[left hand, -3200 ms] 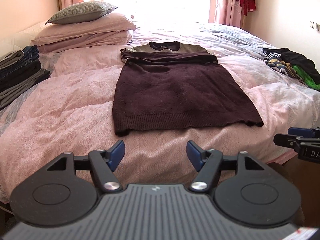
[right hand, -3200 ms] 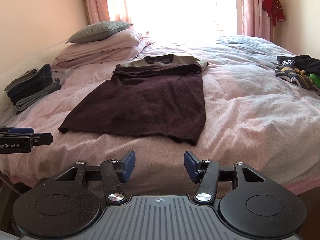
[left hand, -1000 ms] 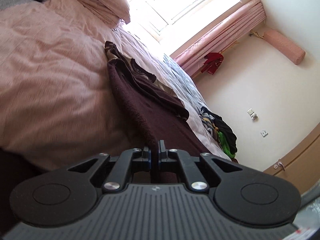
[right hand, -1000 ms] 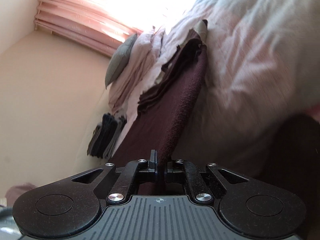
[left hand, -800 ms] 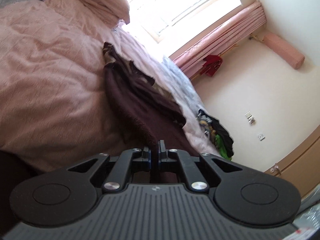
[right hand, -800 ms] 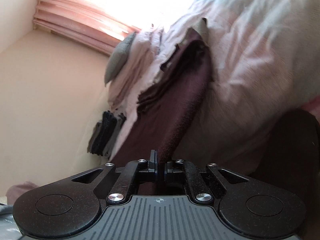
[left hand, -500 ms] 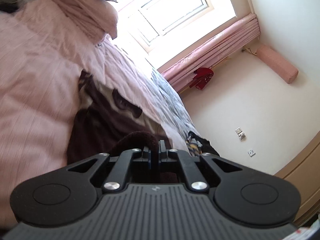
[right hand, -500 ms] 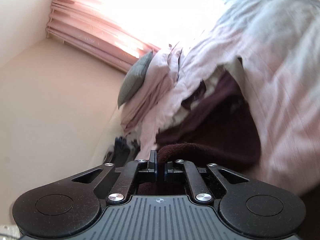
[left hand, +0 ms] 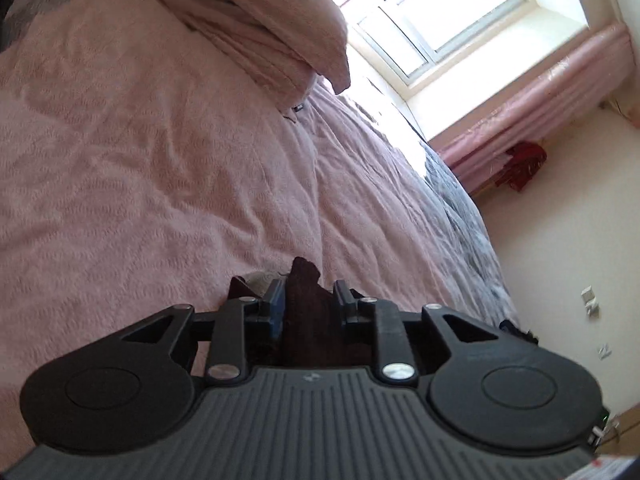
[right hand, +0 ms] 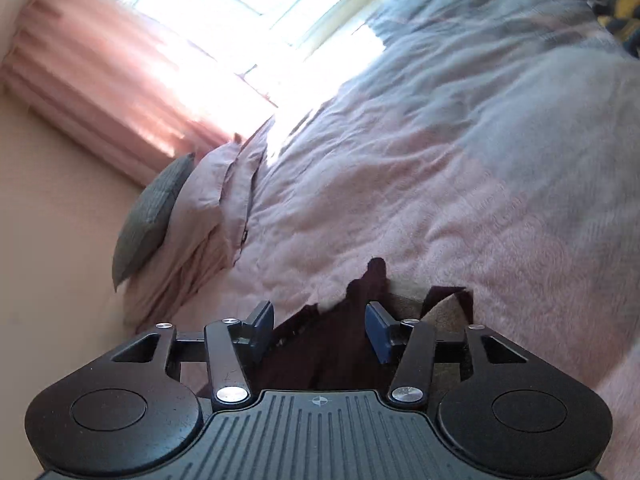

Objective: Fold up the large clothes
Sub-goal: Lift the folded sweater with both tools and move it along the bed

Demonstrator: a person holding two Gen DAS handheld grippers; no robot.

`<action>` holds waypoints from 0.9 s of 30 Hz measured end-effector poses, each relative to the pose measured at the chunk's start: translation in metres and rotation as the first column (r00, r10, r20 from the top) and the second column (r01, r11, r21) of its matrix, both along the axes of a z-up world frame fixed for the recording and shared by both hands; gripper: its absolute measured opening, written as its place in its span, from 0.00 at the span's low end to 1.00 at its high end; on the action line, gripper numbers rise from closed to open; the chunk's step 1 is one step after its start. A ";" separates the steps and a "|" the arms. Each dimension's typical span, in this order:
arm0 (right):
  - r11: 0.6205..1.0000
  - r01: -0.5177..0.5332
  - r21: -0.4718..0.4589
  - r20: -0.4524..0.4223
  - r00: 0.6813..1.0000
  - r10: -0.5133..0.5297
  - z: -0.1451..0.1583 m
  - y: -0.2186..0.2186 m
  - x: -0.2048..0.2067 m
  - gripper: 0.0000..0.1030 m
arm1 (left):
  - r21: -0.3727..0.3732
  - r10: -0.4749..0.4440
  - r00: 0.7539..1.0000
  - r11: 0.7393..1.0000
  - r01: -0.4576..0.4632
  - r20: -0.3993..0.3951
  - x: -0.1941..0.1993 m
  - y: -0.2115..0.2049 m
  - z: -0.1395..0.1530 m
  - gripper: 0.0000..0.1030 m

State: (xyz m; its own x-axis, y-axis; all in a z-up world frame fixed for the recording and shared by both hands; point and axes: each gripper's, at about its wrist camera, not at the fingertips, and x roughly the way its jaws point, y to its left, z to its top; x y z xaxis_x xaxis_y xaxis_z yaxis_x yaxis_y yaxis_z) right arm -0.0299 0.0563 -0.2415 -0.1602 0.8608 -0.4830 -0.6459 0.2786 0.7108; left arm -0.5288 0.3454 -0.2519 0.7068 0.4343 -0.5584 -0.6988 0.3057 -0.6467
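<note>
The dark maroon sweater [left hand: 306,320] lies on the pink duvet [left hand: 160,180] right under both grippers, its hem end folded up over its top. In the left wrist view a corner of it sticks up between the parted fingers of my left gripper [left hand: 309,300], which is open. In the right wrist view the sweater [right hand: 332,344] shows below my right gripper [right hand: 319,330], also open, with a beige part of the garment [right hand: 444,312] beside the right finger. Most of the sweater is hidden beneath the gripper bodies.
Stacked pink pillows [left hand: 280,32] and a grey cushion [right hand: 152,212] sit at the head of the bed. A pile of other clothes [right hand: 616,4] lies at the bed's far side. A window [left hand: 440,20], pink curtains [left hand: 540,112] and a red garment [left hand: 522,164] are beyond.
Both grippers carried the sweater's hem up the bed toward its collar, then came down and opened, letting go of the fabric.
</note>
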 end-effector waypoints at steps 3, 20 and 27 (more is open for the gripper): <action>0.996 -0.085 -0.028 0.199 0.976 0.088 -0.002 -0.005 -0.009 0.46 | 0.092 -0.092 0.991 0.991 0.101 -0.096 0.006 -0.007 0.005 0.24; 0.983 -0.162 -0.089 0.542 0.820 0.184 -0.029 0.047 -0.036 0.01 | 0.289 -0.179 0.877 0.898 0.331 -0.447 0.094 -0.012 -0.016 0.04; 0.994 -0.095 -0.060 0.595 0.796 0.112 -0.025 0.058 -0.030 0.01 | 0.356 -0.059 0.921 0.911 0.208 -0.385 0.077 -0.002 -0.011 0.04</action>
State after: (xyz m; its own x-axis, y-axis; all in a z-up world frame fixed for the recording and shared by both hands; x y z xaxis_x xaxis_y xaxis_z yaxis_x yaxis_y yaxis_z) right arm -0.0597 0.1148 -0.2661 0.0797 0.8417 -0.5341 -0.9656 0.1982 0.1682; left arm -0.4514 0.3431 -0.2626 0.5570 0.5813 -0.5932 -0.7933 0.5838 -0.1728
